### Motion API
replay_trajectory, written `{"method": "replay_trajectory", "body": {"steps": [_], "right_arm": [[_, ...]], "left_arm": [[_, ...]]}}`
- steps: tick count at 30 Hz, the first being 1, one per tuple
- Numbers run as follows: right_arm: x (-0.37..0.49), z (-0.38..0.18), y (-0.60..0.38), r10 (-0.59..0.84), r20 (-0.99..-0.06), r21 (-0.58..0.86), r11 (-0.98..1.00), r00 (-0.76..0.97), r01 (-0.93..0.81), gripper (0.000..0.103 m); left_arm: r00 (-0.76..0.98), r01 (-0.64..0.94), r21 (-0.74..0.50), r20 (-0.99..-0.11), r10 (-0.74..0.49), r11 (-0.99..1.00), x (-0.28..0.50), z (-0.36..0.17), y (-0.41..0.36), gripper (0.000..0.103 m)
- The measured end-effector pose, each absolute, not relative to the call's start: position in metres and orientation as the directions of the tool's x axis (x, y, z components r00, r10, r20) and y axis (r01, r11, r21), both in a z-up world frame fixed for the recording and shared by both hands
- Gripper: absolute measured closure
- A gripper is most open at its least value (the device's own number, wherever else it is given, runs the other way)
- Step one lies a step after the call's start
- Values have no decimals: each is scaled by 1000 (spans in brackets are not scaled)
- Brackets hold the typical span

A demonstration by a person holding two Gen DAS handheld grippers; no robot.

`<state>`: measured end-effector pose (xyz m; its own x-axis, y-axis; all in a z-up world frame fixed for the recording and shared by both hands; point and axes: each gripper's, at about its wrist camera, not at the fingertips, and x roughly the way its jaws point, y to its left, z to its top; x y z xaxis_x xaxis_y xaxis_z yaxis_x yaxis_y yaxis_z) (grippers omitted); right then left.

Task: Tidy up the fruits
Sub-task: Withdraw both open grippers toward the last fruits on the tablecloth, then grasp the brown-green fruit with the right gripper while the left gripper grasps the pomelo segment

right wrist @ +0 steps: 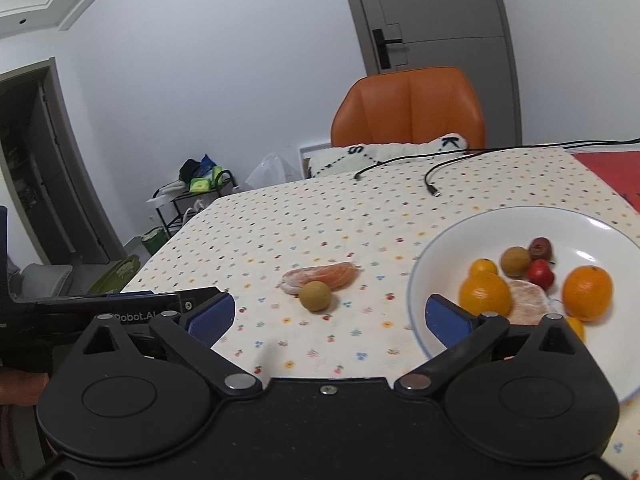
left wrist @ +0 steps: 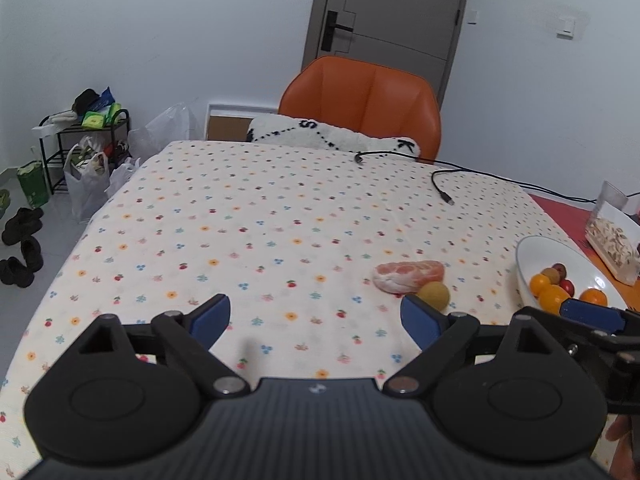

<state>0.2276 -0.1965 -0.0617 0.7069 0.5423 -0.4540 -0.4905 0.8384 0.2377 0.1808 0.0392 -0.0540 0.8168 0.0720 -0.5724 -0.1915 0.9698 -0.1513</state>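
A peeled citrus segment [left wrist: 408, 276] [right wrist: 320, 276] lies on the flowered tablecloth, with a small brown round fruit [left wrist: 435, 295] [right wrist: 316, 296] touching its near side. A white bowl [left wrist: 532, 252] [right wrist: 424, 272] to the right holds oranges [right wrist: 587, 292], a brown fruit, small red fruits [right wrist: 541, 273] and a peeled piece [right wrist: 526, 300]. My left gripper [left wrist: 316, 322] stands open over the cloth, both fruits just beyond its right finger. My right gripper [right wrist: 330, 316] is open, its right finger [right wrist: 448, 318] over the bowl's near rim, nothing between the pads.
Two black cables [left wrist: 440, 188] [right wrist: 432, 184] lie across the far side of the table. An orange chair [left wrist: 360, 100] with a white cushion [left wrist: 332, 136] stands behind it. A clear bag of snacks [left wrist: 612, 240] sits on a red mat at the right. The table's left edge [left wrist: 80, 240] drops to the floor.
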Motion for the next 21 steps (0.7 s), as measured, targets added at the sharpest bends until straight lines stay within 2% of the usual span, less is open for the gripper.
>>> {"method": "replay_trajectory", "body": {"steps": [13, 15, 17, 19, 21], "right_arm": [[252, -71, -162, 588, -490, 250, 802, 644, -542, 1], [256, -71, -157, 586, -503, 235, 800, 635, -552, 8], [262, -72, -152, 583, -529, 235, 798, 616, -554, 36], [268, -75, -148, 577, -553, 241, 802, 601, -547, 46], [271, -78, -145, 569, -557, 234, 806, 604, -544, 46]], "left_arm": [[808, -256, -181, -580, 107, 950, 189, -61, 65, 12], [807, -266, -189, -580, 111, 945, 191, -61, 68, 12], [807, -272, -203, -580, 108, 941, 193, -61, 70, 12], [807, -267, -212, -582, 98, 940, 195, -62, 71, 12], [805, -262, -209, -585, 94, 942, 198, -63, 71, 12]]}}
